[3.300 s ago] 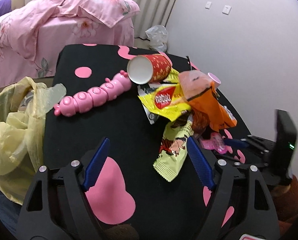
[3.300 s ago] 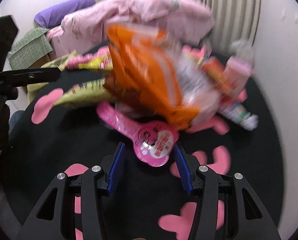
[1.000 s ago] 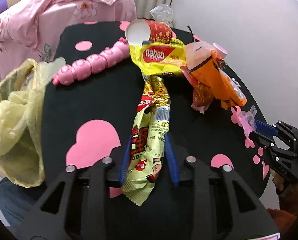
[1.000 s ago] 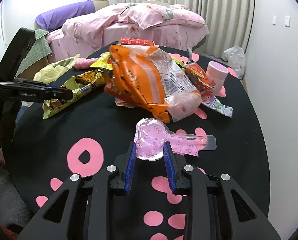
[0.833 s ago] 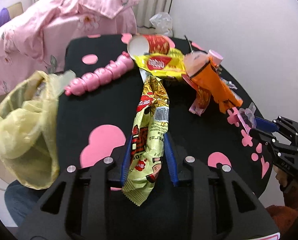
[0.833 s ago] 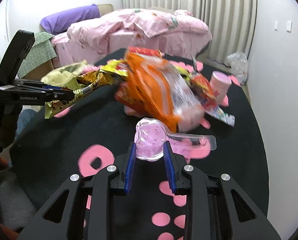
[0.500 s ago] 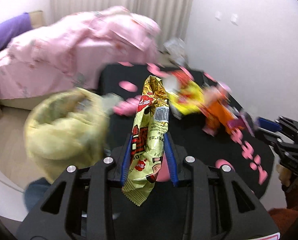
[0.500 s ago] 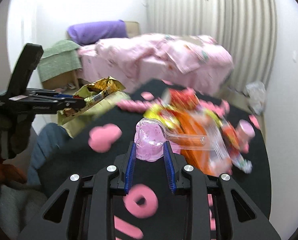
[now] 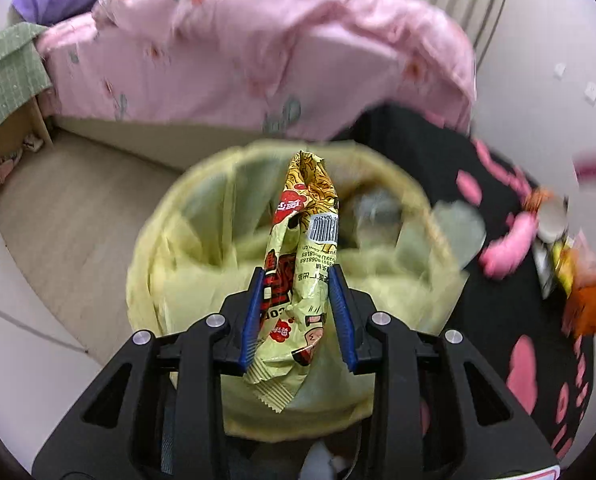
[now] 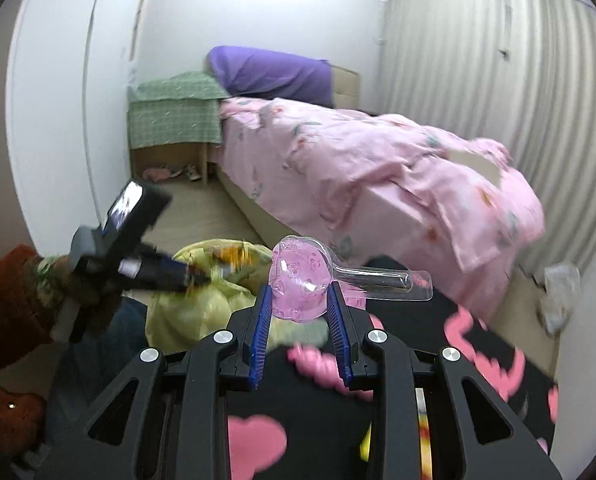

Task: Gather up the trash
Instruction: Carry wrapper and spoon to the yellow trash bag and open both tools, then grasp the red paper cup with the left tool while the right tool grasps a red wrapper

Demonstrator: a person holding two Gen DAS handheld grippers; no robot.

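left wrist view shows the left gripper (image 9: 298,316) clamped on a yellow-green snack wrapper (image 9: 301,280) hanging right above the open mouth of the yellow trash bag (image 9: 186,256) beside the table's (image 9: 417,136) left edge; best let go only once it's centred over the opening. right wrist view has the right gripper (image 10: 299,332) pinching a pink clear blister pack (image 10: 301,280), above the table's edge near the bag, so it should wait its turn and keep clear of the left tool.

Glossy crinkled foil wrapper (image 9: 301,276), thin yellow plastic bag (image 9: 186,248), clear plastic spoon package (image 10: 309,280).
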